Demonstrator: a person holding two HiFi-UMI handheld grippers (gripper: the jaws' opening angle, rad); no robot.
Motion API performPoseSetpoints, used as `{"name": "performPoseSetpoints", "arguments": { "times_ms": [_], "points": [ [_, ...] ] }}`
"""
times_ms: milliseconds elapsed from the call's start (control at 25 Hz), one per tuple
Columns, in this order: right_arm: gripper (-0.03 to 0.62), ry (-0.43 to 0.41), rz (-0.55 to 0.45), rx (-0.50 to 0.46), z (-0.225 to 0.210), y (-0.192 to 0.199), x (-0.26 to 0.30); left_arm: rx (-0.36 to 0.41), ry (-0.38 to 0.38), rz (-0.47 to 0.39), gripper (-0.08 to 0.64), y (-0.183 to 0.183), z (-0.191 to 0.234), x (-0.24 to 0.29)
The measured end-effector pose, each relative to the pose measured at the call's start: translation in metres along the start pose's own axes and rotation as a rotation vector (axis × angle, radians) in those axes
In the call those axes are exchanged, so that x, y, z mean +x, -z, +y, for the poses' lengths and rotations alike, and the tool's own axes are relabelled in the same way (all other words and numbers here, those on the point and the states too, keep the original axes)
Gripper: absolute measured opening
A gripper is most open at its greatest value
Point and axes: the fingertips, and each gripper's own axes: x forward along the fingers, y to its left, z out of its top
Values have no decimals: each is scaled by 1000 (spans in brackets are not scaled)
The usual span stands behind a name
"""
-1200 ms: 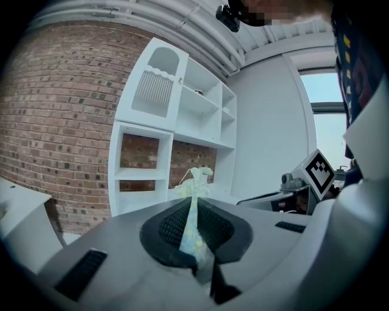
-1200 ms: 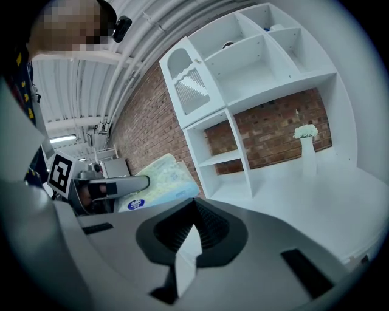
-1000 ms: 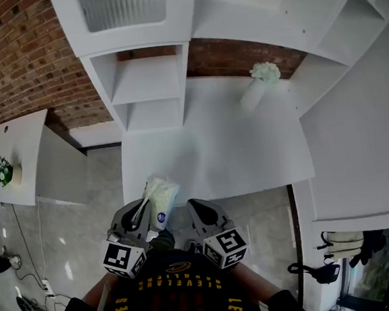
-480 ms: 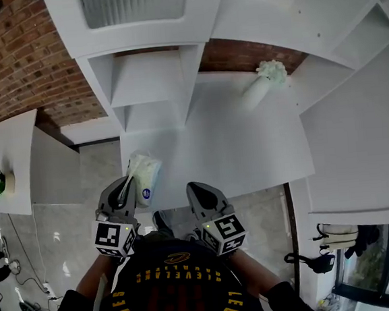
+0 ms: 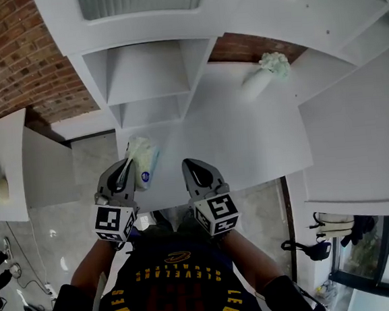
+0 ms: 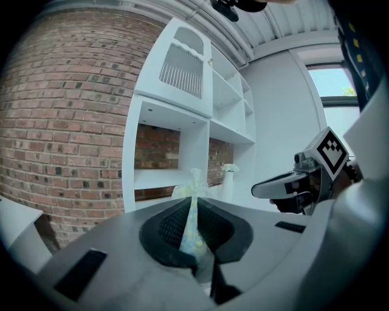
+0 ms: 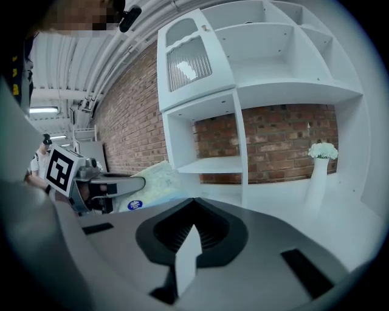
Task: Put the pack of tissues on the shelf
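The pack (image 5: 145, 161) is pinched by its wrapper edge between the clenched jaws of the left gripper (image 5: 124, 170). It is held in the air above the near left part of the white counter (image 5: 248, 147). It has not yet been set on the shelf (image 5: 150, 94), whose open compartments are seen farther off, at the counter's far left, against a brick wall (image 5: 10, 59). The right gripper (image 5: 191, 166) is held just right of the pack and apart from it. Its jaws are closed together, and nothing is gripped between them. Both grippers are pointed toward the shelf. A white vase (image 5: 255, 85) with pale flowers (image 5: 274, 63) is stood at the counter's far right, well apart from the pack.
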Motion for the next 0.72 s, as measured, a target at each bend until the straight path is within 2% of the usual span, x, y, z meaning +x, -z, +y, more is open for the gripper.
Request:
{"name": "performPoseSetpoints", "arguments": {
  "times_ms": [440,720],
  "points": [
    [-2,-24,-21,-74,-31,-7,61,68,-49,4,8,-2,21,60],
    [-2,-54,-22,-101,-52,-5,99,80,-102,45,8,12,36,98]
  ]
}}
